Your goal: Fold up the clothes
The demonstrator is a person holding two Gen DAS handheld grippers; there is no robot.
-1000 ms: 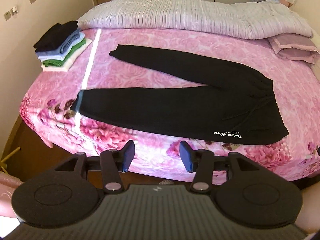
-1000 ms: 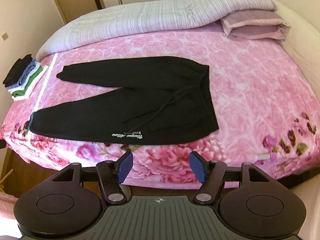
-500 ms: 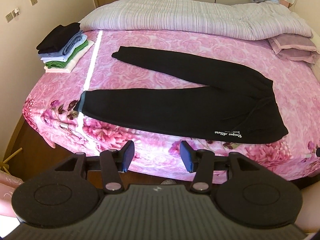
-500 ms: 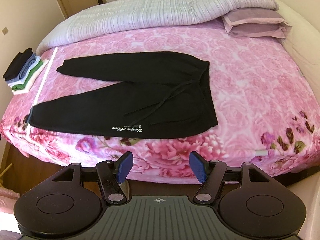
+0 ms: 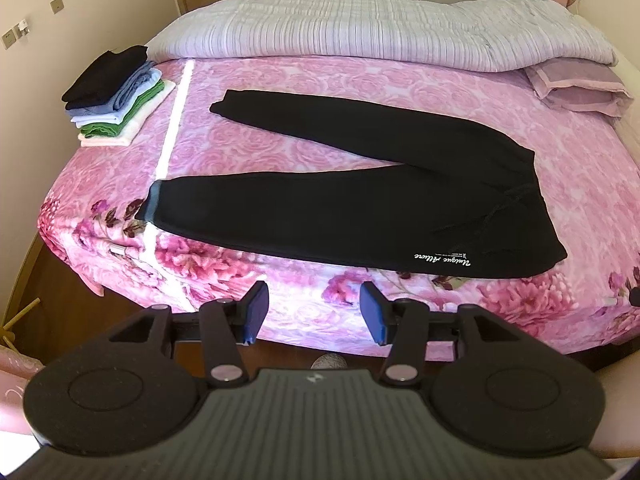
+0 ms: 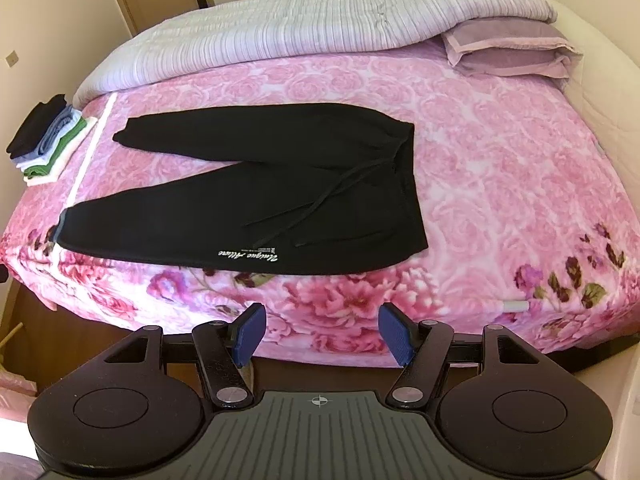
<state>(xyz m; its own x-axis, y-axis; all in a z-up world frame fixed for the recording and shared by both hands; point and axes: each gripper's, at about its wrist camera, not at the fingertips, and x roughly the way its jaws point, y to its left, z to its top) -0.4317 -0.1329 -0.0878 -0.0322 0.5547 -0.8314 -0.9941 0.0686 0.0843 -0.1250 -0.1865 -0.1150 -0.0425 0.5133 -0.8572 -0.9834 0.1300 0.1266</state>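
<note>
Black sweatpants [image 5: 360, 208] [image 6: 256, 192] lie flat on the pink floral bed [image 5: 580, 200] [image 6: 500, 168], legs spread apart toward the left, waistband and drawstring at the right, white lettering near the front edge. My left gripper [image 5: 314, 312] hovers open in front of the bed's near edge, short of the pants, with nothing between its blue pads. My right gripper [image 6: 320, 334] is open too, empty, below the waist end of the pants.
A stack of folded clothes [image 5: 116, 100] [image 6: 48, 140] sits at the bed's far left corner. A striped grey quilt [image 5: 360, 28] [image 6: 300, 36] runs along the back, with mauve pillows [image 5: 580, 84] [image 6: 508, 48] at the right. Brown floor [image 5: 40, 300] lies left of the bed.
Both views have shifted slightly, so the bed and pants sit a little differently in frame. The pants lie as before and both grippers stay open.
</note>
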